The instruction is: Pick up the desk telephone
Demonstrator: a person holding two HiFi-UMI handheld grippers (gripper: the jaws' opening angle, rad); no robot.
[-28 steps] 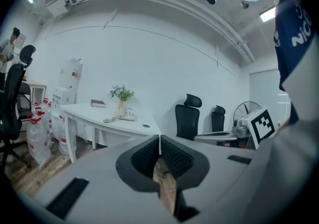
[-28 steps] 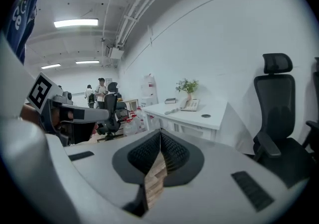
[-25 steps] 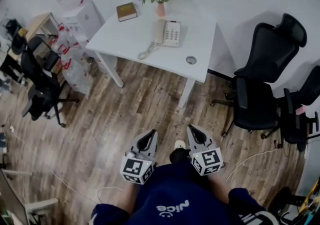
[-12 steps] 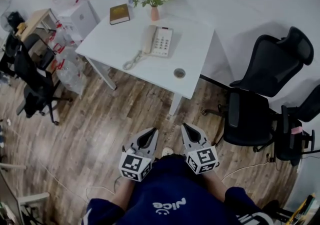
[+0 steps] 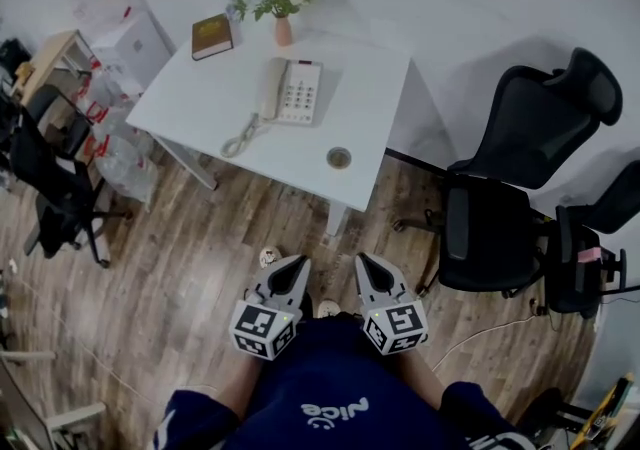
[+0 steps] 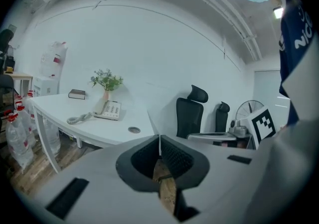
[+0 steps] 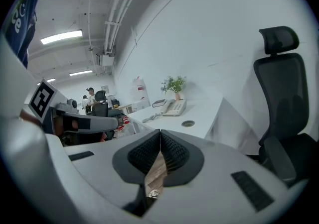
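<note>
The person is walking up: the white tabletop (image 5: 365,88) sits nearer the grippers than a second ago, yet the desk telephone (image 5: 292,91) on it, near the vase (image 5: 284,32), is well out of reach. The left hand-held gripper (image 5: 297,264) and right hand-held gripper (image 5: 362,262) are closed and empty. The gripper views show the pads meeting; only the head view shows the phone's keypad from above.

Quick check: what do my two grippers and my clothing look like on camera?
Left gripper and right gripper match: pale grey tapered shells, dark ribbed pads, a black-and-white marker cube behind each. Dark blue top with white lettering.
</note>
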